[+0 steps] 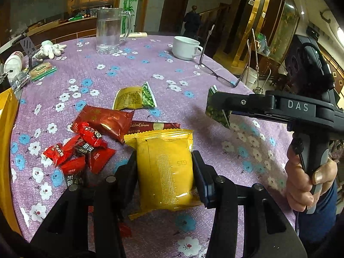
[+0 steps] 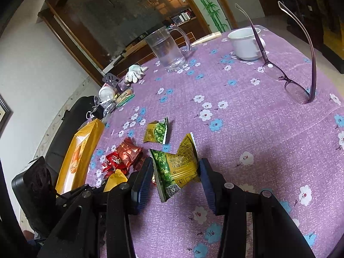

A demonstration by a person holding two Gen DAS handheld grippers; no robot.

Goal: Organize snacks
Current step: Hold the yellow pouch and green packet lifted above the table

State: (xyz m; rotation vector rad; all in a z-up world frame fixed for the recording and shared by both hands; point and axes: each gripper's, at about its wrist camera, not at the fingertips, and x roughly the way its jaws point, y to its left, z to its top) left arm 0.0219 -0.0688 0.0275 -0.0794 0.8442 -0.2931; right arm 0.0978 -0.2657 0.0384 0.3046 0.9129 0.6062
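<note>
My left gripper (image 1: 164,172) is shut on a yellow snack packet (image 1: 166,167), its pads pressing both sides just above the purple flowered tablecloth (image 1: 193,81). To its left lies a heap of red candies (image 1: 79,150) with a dark red packet (image 1: 105,122) and a brown bar (image 1: 154,125). My right gripper (image 2: 176,180) is shut on a green-and-yellow pea packet (image 2: 176,167), held off the cloth. In the left wrist view this right gripper (image 1: 217,105) hangs at the right with the packet in it. A second pea packet (image 2: 158,132) lies flat mid-table.
A glass pitcher (image 1: 110,32), a white mug (image 1: 186,47) and folded-open spectacles (image 2: 298,81) stand at the back. A tall yellow bag (image 2: 81,157) leans at the table's left edge. A white glove (image 1: 50,48), cups and a biscuit pack (image 1: 40,69) sit far left.
</note>
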